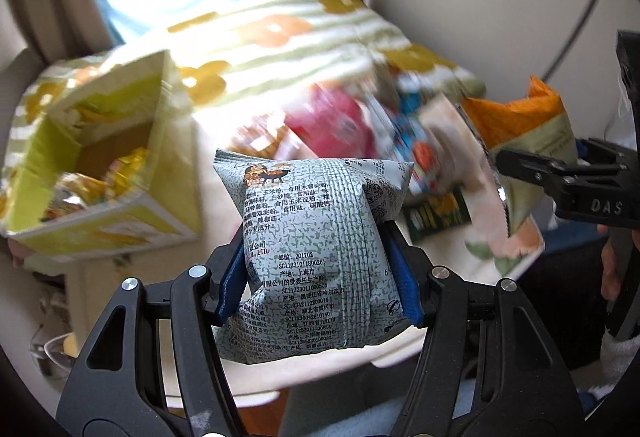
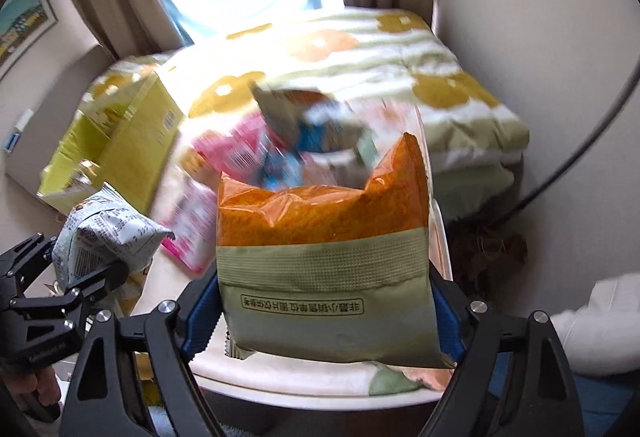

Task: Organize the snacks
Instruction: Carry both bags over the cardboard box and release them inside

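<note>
My left gripper (image 1: 320,237) is shut on a grey-green speckled snack bag (image 1: 316,237) with black Chinese print, held in the air above the table's near edge. The bag also shows in the right wrist view (image 2: 108,233). My right gripper (image 2: 324,277) is shut on an orange and olive snack bag (image 2: 324,257), held upright; it also shows at the right in the left wrist view (image 1: 528,133). A blurred pile of snack packets (image 1: 360,129), pink, blue and white, lies on the table beyond both bags. An open yellow-green cardboard box (image 1: 100,157) with yellow packets inside stands to the left.
A flowered table cover (image 1: 280,37) in cream, green and orange spreads to the window and curtains behind. A dark green packet (image 1: 436,213) lies flat near the pile. The wall is close on the right. The box also shows in the right wrist view (image 2: 132,141).
</note>
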